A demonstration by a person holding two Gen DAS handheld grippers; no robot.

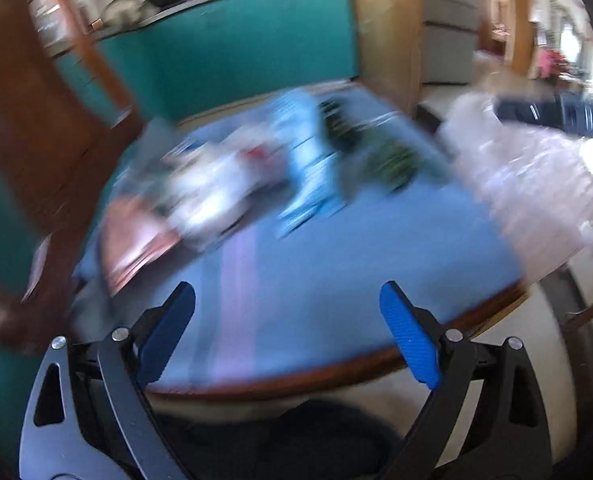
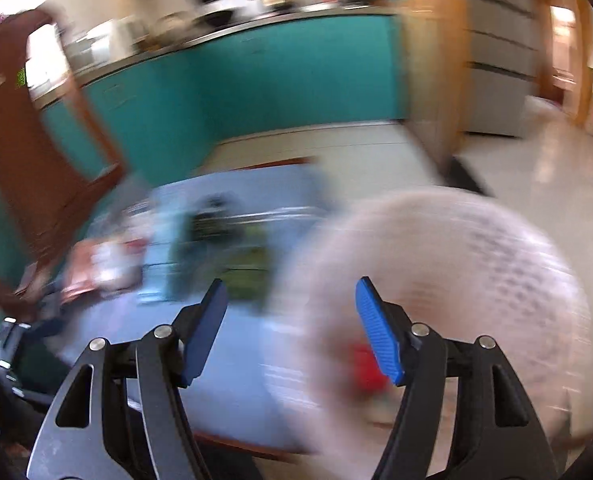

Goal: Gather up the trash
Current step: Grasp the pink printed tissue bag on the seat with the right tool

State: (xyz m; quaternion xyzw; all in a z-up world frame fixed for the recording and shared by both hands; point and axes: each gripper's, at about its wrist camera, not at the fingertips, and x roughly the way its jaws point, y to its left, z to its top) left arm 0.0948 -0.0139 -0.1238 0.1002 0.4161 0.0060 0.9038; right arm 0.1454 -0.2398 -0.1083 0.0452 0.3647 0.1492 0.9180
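Both views are motion-blurred. My left gripper (image 1: 288, 332) is open and empty above the near edge of a table with a blue cloth (image 1: 336, 256). A heap of trash lies on the far half of the table: white wrappers (image 1: 208, 192), a light-blue packet (image 1: 304, 152), dark green packets (image 1: 392, 160). My right gripper (image 2: 290, 328) is open and empty; it shows in the left wrist view as a dark shape (image 1: 556, 114). A pale pinkish plastic bag (image 2: 456, 280) hangs at the table's right edge, with something red (image 2: 366, 368) inside. The bag also shows in the left wrist view (image 1: 528, 184).
A teal kitchen counter (image 1: 236, 48) with pans on top stands behind the table. A brown wooden cabinet (image 1: 24, 128) is at the left. Wooden posts (image 2: 432, 80) and pale floor tiles (image 2: 536, 184) lie to the right.
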